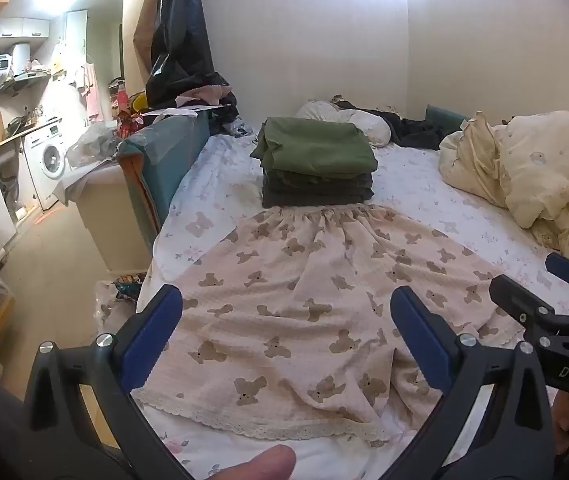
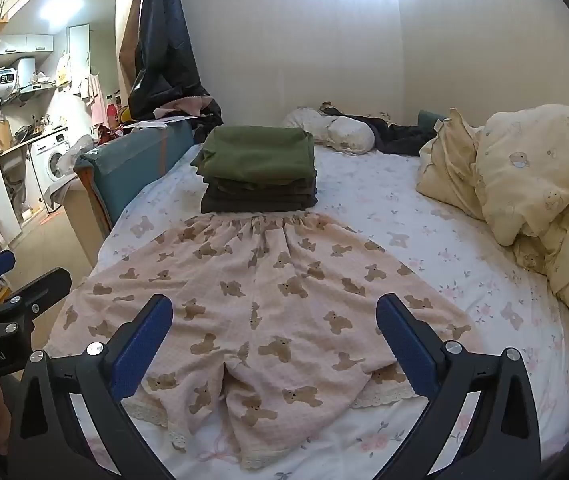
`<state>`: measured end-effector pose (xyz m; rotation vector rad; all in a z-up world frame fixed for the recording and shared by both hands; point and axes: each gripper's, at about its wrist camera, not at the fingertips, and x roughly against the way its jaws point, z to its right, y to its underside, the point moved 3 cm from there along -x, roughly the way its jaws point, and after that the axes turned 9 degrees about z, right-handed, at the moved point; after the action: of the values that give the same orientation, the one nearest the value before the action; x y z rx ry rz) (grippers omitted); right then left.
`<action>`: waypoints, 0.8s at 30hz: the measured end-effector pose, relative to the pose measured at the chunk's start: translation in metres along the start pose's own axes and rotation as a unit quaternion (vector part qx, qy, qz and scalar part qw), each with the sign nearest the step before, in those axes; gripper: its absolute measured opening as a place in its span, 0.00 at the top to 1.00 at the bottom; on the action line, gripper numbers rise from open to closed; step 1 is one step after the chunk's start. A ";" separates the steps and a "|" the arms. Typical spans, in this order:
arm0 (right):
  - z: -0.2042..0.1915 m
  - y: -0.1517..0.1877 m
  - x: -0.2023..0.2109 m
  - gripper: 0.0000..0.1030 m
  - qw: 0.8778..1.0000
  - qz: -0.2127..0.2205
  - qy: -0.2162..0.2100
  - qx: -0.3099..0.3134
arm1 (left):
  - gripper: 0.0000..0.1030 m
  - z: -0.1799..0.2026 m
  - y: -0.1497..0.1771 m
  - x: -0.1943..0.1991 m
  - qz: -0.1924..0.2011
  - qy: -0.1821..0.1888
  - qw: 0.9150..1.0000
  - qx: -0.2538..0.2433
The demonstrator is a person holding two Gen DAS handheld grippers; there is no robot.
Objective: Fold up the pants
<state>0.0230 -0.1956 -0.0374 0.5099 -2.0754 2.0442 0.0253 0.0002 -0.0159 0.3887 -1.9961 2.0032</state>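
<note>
Pink shorts with brown bear print and lace hems (image 1: 304, 312) lie spread flat on the bed, waistband far, leg hems near; they also show in the right wrist view (image 2: 268, 300). My left gripper (image 1: 284, 320) is open and empty, hovering over the near left leg. My right gripper (image 2: 274, 328) is open and empty over the crotch and right leg. The right gripper also shows at the right edge of the left wrist view (image 1: 532, 280).
A stack of folded dark and green clothes (image 1: 316, 160) sits just beyond the waistband. Cream bedding and pillows (image 2: 524, 184) pile at the right. A teal headboard (image 1: 164, 168) lines the bed's left edge, with floor and a kitchen beyond.
</note>
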 end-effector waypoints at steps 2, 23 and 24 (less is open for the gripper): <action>0.000 0.000 0.000 0.00 1.000 -0.001 0.000 0.002 | 0.01 0.000 0.000 0.000 0.000 -0.001 1.000 -0.002; -0.002 -0.002 0.001 0.00 1.000 0.005 -0.001 0.005 | 0.01 -0.004 -0.004 0.002 0.008 -0.017 1.000 -0.007; -0.002 -0.001 0.001 0.00 1.000 0.005 -0.001 0.006 | 0.01 -0.004 -0.004 0.002 0.007 -0.017 1.000 -0.006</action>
<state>0.0226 -0.1935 -0.0362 0.5045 -2.0715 2.0646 0.0253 0.0044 -0.0116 0.4107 -2.0360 2.0055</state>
